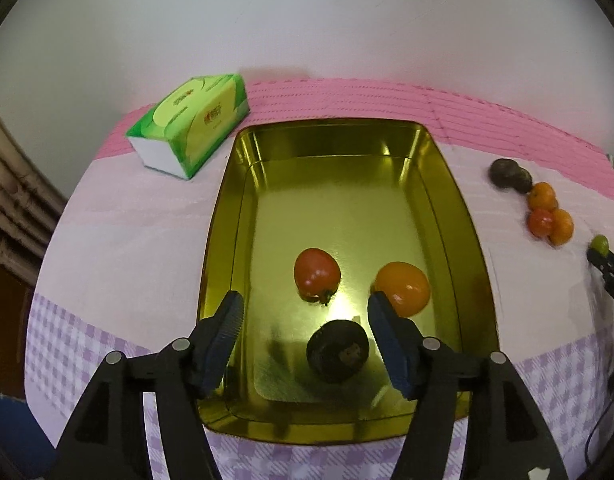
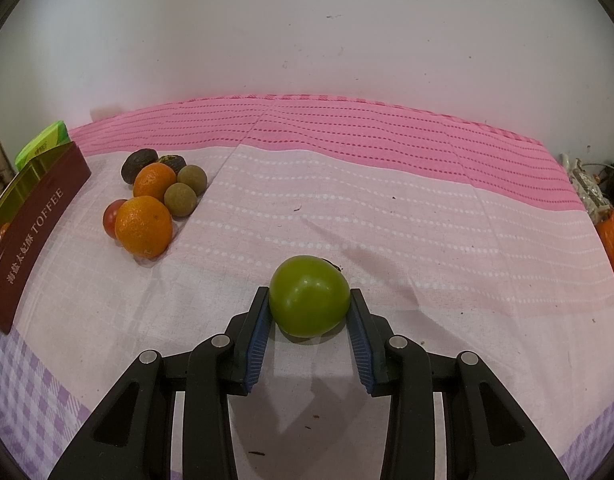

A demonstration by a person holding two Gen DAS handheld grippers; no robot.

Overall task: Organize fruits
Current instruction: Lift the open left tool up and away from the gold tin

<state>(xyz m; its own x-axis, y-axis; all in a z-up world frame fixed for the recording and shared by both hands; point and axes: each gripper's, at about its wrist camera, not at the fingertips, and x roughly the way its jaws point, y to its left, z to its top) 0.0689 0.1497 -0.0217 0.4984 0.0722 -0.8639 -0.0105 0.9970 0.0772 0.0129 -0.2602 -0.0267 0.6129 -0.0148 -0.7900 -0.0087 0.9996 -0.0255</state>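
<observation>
Left gripper: we see the left gripper (image 1: 305,312) hanging over the gold tin (image 1: 223,216), its jaws standing fairly wide and pressing on nothing.
Dark fruit: we find the dark fruit (image 1: 338,350) lying on the tin floor between the two pads (image 1: 227,328), clear of both.
Tin contents: from the dark fruit, a red tomato (image 1: 317,274) lies at 11 o'clock and an orange (image 1: 403,288) at 1 o'clock; the right pad partly covers the orange's edge.
Right gripper: we see the right gripper (image 2: 310,304) closed on the green tomato (image 2: 309,295), one pad against each flank, just above the tablecloth (image 2: 427,216).
Fruit pile: from the green tomato, at 10 o'clock, we count two oranges (image 2: 144,226), a small red tomato (image 2: 111,218), two brown round fruits (image 2: 181,199) and two dark ones (image 2: 139,163), bunched together and touching.
Tin wall: the dark red side reading TOFFEE (image 2: 35,232) stands at 9 o'clock of that pile.
Tissue pack: a green tissue pack (image 1: 191,126) lies at 11 o'clock of the tin, just beside its far left corner.
</observation>
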